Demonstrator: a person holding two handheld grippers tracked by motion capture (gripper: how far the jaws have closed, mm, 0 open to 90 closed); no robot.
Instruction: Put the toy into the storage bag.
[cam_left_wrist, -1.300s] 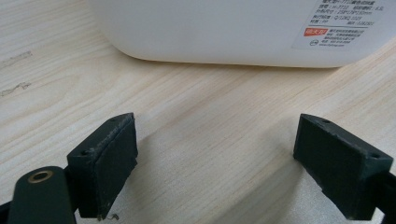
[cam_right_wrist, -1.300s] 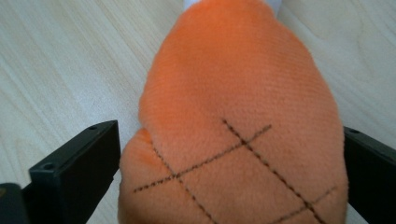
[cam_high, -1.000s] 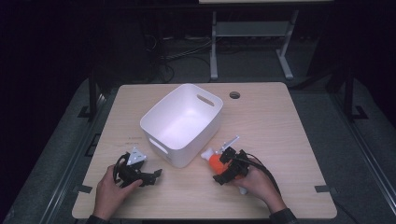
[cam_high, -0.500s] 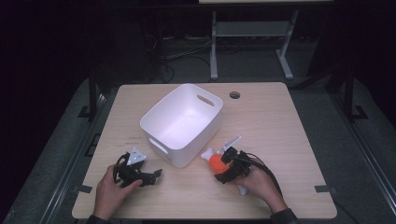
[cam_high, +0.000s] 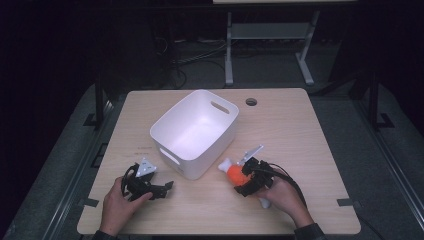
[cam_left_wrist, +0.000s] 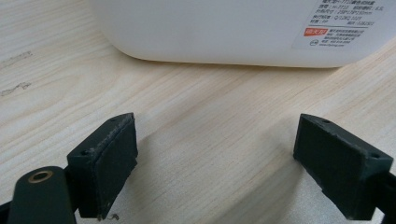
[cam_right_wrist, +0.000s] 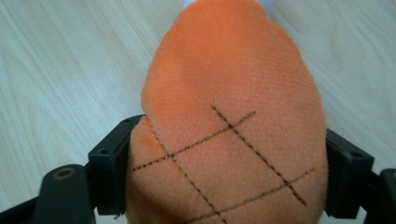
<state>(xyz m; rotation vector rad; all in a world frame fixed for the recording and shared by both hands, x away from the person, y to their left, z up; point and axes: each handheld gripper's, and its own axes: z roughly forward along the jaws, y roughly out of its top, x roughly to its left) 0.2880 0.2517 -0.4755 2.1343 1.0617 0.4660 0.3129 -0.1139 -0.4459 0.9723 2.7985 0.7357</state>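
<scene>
On the near left of the wooden bench (cam_high: 300, 125), the left tongs (cam_high: 167, 186) are held low by the person's left hand (cam_high: 117, 207), with the jaws spread wide and nothing caught between them. In the left gripper view bare wood is seen between the two black jaws, and the rounded wall of the white tub (cam_left_wrist: 224, 28) is seen just ahead (a printed label (cam_left_wrist: 348, 23) is stuck on it, text too small to be read).

The tub (cam_high: 192, 132) is set roughly mid-bench, turned at an angle, and its inside is seen to be empty; a handle slot is cut into its far wall.

Just right of the tub's near corner, an orange plush toy (cam_high: 234, 174) with a white tip is gripped by the right tongs (cam_high: 244, 180), which are held by the right hand (cam_high: 282, 195). In the right gripper view the toy (cam_right_wrist: 233, 116) is seen pressed on both sides by the jaws, its fabric crossed by dark stitched lines, with the bench right under it.
</scene>
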